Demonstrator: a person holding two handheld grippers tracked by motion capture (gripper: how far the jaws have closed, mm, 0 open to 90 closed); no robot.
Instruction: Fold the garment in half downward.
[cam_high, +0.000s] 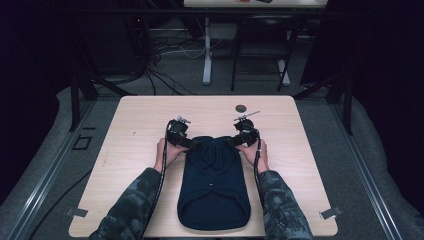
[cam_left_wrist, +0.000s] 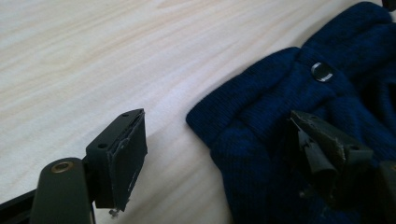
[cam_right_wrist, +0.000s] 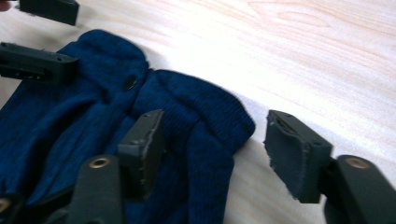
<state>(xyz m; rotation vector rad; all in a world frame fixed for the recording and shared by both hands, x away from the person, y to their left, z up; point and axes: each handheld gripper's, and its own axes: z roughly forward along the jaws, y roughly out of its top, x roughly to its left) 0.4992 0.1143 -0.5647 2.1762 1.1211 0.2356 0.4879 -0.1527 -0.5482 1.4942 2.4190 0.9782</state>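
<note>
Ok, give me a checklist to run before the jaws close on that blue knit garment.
1. Left gripper straddles the garment's corner: ok, one jaw over the knit, the other over bare wood.
2. Right gripper straddles the opposite corner: ok, same stance.
3. Pads pressing on fabric: not ok, both pairs of jaws stand apart from it.
4. Both grippers level with each other at the far end: ok in the high view.
5. Garment lies flat on the table: ok, though folds bunch near the button.
6. Only one layer between the jaws: cannot tell.
</note>
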